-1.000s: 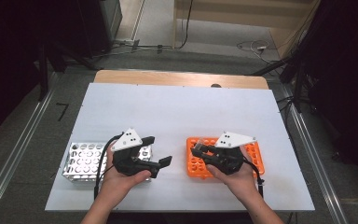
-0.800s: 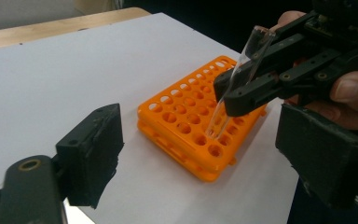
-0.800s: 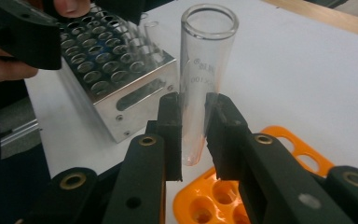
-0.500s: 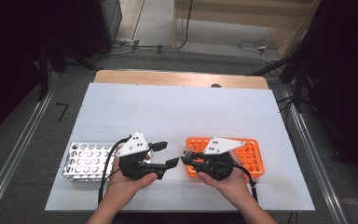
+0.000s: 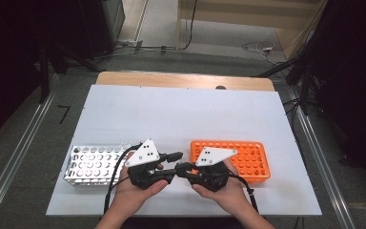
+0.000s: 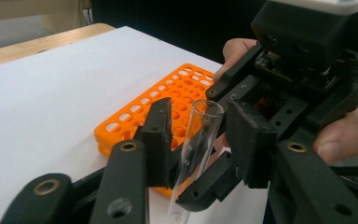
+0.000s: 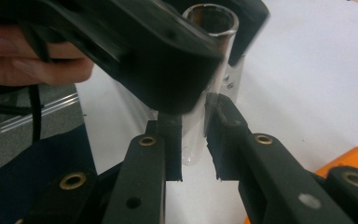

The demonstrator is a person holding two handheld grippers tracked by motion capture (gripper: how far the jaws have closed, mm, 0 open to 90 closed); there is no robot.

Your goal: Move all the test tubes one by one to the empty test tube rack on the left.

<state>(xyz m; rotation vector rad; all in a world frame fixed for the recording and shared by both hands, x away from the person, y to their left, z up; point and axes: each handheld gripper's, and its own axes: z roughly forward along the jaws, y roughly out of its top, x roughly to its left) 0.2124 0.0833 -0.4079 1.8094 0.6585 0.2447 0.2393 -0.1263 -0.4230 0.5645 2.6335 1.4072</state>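
A clear glass test tube point(image 6: 198, 144) stands almost upright between the two racks, open end up. My right gripper point(image 7: 193, 140) is shut on the tube's point(image 7: 219, 42) rounded lower end. My left gripper point(image 6: 200, 112) faces it from the other side. Its jaws have just been closing around the tube's upper part. A thin gap still shows beside the glass, so they stand open. In the high view the left gripper point(image 5: 175, 164) and the right gripper point(image 5: 182, 170) meet tip to tip near the table's front edge.
An orange tube rack point(image 5: 248, 160) lies right of the hands and a silver metal rack point(image 5: 90, 164) left of them, both on the white table point(image 5: 181, 114). The person's hands hold both grippers. Dark floor and cables surround the table.
The right gripper has come left off the orange rack toward the left gripper. The left jaws have narrowed from wide apart to close around the tube.
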